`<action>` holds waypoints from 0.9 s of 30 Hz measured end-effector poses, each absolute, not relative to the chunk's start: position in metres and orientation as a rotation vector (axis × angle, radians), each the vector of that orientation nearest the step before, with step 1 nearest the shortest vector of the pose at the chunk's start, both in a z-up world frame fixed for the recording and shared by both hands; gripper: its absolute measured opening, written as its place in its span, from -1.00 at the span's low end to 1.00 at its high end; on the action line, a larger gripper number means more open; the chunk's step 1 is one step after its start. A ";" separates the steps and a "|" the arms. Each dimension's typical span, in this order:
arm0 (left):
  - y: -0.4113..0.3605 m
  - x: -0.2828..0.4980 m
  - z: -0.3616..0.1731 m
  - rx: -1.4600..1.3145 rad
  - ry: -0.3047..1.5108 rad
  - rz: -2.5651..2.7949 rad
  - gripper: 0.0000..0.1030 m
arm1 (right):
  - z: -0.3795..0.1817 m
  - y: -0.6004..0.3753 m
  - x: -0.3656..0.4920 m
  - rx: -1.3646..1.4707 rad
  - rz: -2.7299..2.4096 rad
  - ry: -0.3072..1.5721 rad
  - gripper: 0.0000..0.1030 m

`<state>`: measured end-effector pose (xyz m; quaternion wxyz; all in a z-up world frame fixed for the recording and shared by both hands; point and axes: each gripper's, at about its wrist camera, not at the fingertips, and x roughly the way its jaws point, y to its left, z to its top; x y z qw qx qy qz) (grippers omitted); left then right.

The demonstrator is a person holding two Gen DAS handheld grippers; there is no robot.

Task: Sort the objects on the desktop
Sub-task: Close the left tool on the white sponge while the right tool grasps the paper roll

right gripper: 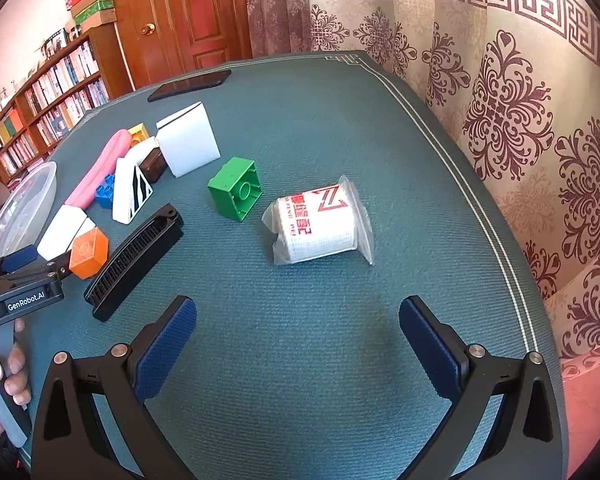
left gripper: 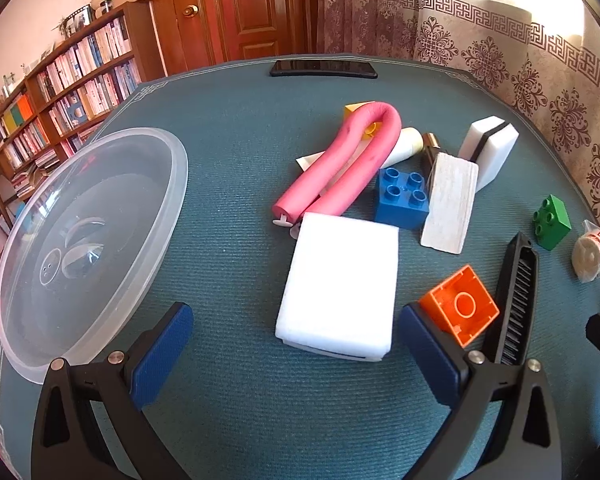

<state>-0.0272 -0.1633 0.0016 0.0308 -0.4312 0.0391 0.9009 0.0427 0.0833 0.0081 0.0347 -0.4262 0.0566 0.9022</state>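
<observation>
We've got our left gripper [left gripper: 296, 344] spread wide with nothing in it, and the white foam block [left gripper: 340, 284] sits right between its blue pads, long axis running straight away from us, so that's probably the easy grab. Just right of the block: a hard orange plastic brick [left gripper: 460, 310] and a ridged black comb [left gripper: 516, 300]. Left of it is the clear plastic bowl [left gripper: 88, 240]. Beyond it curls a squishy pink foam tube [left gripper: 340, 164]. Our right gripper [right gripper: 298, 344] is open too, farther off.

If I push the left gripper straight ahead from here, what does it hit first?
Most likely the white sponge block, lying dead ahead between the open fingers of the left gripper. The orange brick sits just off to the right; depth is uncertain.
</observation>
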 end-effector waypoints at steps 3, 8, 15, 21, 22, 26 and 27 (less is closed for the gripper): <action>-0.164 -0.028 0.001 -1.327 0.111 2.774 1.00 | 0.004 0.087 0.034 -1.306 2.759 0.183 1.00; -0.162 -0.030 0.001 -1.318 0.112 2.763 0.99 | 0.003 0.099 0.021 -1.303 2.754 0.238 1.00; -0.160 -0.031 0.002 -1.287 0.112 2.731 0.84 | 0.003 0.105 0.007 -1.289 2.751 0.268 0.90; -0.155 -0.031 0.005 -1.256 0.120 2.707 0.63 | 0.000 0.106 -0.006 -1.304 2.766 0.245 0.71; -0.154 -0.031 0.005 -1.251 0.123 2.705 0.58 | -0.001 0.106 -0.008 -1.307 2.769 0.243 0.66; -0.150 -0.031 0.006 -1.231 0.134 2.692 0.37 | -0.004 0.106 -0.010 -1.312 2.771 0.230 0.54; -0.150 -0.030 0.006 -1.226 0.135 2.690 0.33 | -0.004 0.106 -0.010 -1.309 2.771 0.224 0.50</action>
